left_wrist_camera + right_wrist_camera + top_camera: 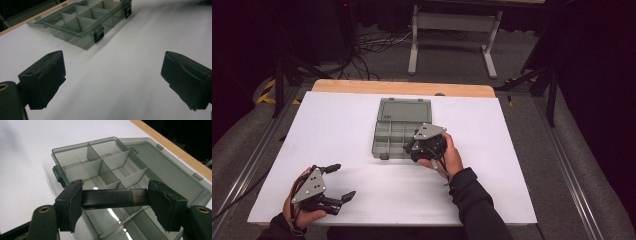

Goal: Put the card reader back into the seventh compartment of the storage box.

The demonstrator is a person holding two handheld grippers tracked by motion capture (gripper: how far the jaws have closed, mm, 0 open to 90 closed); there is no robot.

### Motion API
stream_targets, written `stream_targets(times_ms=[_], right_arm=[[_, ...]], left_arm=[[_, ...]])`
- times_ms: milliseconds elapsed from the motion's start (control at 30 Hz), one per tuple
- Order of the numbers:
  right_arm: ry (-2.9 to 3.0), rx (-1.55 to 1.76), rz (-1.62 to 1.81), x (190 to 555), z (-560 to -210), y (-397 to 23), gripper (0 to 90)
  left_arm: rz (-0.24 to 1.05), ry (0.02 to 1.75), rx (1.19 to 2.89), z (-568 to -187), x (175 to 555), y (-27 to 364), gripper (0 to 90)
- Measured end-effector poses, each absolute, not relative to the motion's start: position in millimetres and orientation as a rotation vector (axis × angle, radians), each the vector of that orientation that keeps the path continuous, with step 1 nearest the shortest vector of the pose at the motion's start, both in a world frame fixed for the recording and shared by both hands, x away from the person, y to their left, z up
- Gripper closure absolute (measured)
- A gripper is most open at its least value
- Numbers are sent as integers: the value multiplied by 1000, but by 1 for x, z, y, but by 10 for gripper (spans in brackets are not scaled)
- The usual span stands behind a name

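The right gripper has its jaws clamped on the two ends of a dark flat stick, held crosswise above the near compartments of the open grey organizer box. The box sits at the centre of the white table, its lid lying flat toward 12 o'clock. The left gripper, at about 7 o'clock from the box and well apart from it, has its jaws spread wide with nothing between them
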State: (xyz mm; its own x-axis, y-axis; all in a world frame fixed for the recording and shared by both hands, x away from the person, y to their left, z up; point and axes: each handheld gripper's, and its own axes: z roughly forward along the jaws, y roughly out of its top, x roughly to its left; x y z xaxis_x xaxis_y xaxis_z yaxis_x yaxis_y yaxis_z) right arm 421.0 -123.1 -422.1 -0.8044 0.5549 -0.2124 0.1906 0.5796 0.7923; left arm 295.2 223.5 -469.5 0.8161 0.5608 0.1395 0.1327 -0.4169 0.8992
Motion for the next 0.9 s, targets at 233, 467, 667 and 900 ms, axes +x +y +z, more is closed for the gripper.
stream_targets(times_ms=[233,467,667,900], right_arm=[[2385,622,1116,421,-426,-122,310],[2397,633,1101,423,-430,-120,309],[2400,629,1103,423,-430,-119,334],[2406,628,1104,423,-430,-118,336]], left_arm=[[520,516,1973,-470,295,223,63],[514,517,1974,-470,295,223,63],[513,513,1984,-471,296,222,63],[509,515,1986,-471,296,222,63]])
